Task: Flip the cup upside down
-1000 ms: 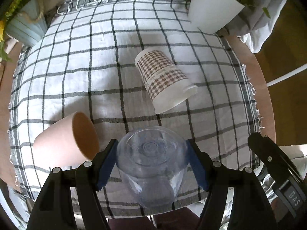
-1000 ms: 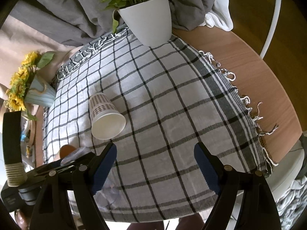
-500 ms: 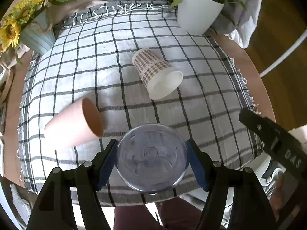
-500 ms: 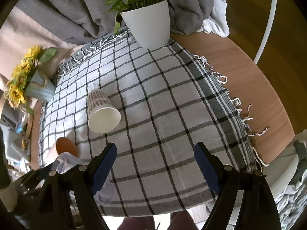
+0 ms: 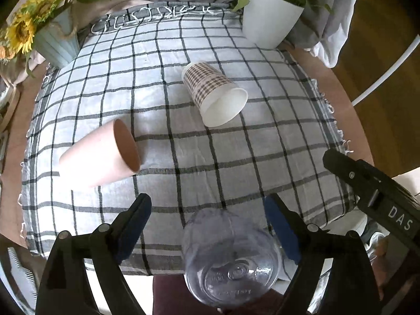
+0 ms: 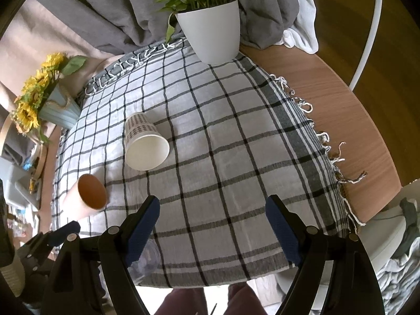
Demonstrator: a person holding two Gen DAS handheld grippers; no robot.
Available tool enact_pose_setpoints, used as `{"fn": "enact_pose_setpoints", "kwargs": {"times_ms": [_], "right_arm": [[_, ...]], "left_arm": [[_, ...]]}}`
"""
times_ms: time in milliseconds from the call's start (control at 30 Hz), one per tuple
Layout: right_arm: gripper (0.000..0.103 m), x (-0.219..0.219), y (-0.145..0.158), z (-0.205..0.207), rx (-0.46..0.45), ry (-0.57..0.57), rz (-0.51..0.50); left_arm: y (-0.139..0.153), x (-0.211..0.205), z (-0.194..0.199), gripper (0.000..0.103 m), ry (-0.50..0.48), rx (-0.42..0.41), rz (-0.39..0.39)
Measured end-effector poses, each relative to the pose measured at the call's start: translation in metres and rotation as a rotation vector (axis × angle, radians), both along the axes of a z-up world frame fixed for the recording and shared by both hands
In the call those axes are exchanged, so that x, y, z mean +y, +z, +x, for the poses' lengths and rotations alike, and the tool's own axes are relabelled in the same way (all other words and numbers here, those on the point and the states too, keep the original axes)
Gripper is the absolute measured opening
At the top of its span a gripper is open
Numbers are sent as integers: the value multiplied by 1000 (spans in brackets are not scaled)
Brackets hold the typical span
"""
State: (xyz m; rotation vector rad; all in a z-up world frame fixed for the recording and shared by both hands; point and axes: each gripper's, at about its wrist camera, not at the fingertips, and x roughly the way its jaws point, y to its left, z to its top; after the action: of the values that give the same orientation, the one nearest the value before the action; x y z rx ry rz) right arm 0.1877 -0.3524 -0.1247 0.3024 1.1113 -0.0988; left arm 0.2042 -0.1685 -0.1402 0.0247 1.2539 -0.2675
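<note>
A clear plastic cup (image 5: 231, 260) stands upside down near the front edge of the checked cloth (image 5: 183, 52), its base facing me. My left gripper (image 5: 210, 225) is open, its blue pads apart on either side of the cup and not touching it. A pink cup (image 5: 102, 152) lies on its side at the left. A paper cup with a brown check pattern (image 5: 212, 94) lies on its side in the middle. My right gripper (image 6: 212, 225) is open and empty above the cloth's front edge; the clear cup (image 6: 147, 260) shows faintly behind its left finger.
A white pot with a green plant (image 5: 270, 23) stands at the back right. A pale blue pot of sunflowers (image 5: 52, 36) stands at the back left. Bare wooden tabletop (image 6: 341, 110) shows right of the cloth. The right gripper's body (image 5: 372, 191) is at the right.
My left gripper has opened and let go of the clear cup, which now stands upside down on the cloth. The left gripper has drawn back and up. The right gripper has barely moved.
</note>
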Motion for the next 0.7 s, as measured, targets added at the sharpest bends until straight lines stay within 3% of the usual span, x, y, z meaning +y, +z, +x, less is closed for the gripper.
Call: {"fn": "enact_pose_setpoints", "kwargs": {"times_ms": [267, 500, 567, 700], "right_arm": [[83, 4, 8, -9, -30, -6, -24], [83, 8, 19, -25, -68, -61, -26], [83, 10, 26, -32, -89, -89, -34], [83, 23, 48, -54, -193, -90, -54]], "left_arm": [[10, 10, 3, 91, 47, -86, -66], [36, 24, 1, 91, 58, -182, -146], [50, 32, -6, 91, 77, -235, -166], [78, 63, -36, 103, 160, -372, -172]]}}
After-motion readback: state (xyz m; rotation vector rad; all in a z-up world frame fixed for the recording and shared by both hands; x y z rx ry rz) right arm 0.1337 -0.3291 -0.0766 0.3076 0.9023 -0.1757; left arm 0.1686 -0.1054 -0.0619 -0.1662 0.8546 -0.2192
